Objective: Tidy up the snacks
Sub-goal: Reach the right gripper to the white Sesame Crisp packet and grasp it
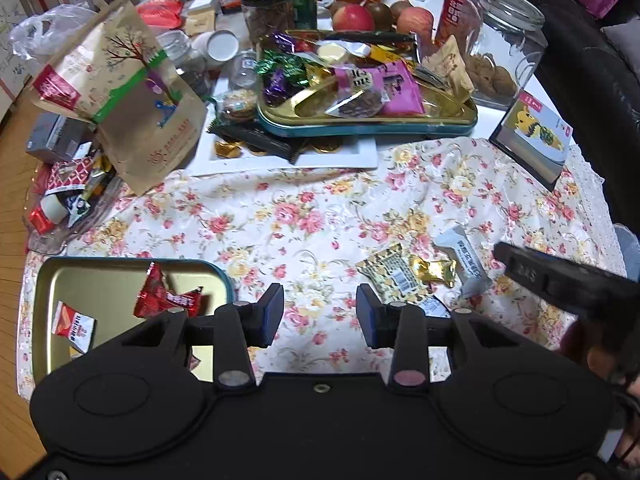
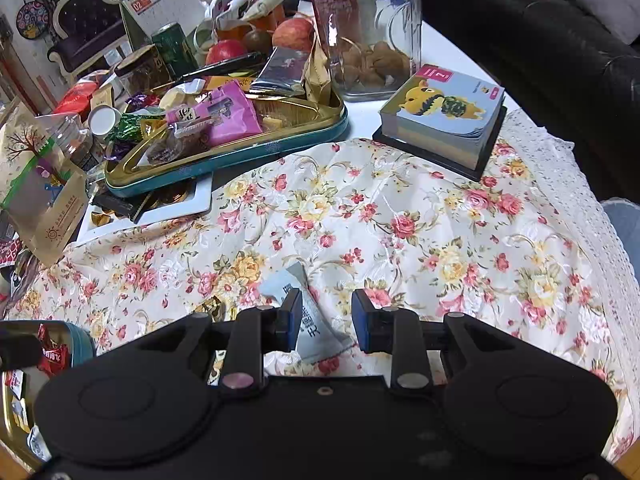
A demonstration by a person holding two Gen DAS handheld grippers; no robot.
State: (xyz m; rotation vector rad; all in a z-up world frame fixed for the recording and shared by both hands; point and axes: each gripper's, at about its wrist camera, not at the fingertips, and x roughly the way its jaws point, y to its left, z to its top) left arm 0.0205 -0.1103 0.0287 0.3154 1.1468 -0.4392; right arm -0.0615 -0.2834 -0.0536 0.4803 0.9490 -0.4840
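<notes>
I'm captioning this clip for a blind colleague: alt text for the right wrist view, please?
The right gripper hangs open just above a pale grey snack packet lying on a floral tablecloth. Behind stand a crowded teal tin of snacks, a glass jar and a small picture book.

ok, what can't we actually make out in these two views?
- Pale grey packet, right wrist view: near end hidden under the right gripper; print too distorted to read.
- Gold tin tray, left wrist view: near side covered by the left gripper body.
- Dark wrappers under the teal tin: mostly hidden.
</notes>
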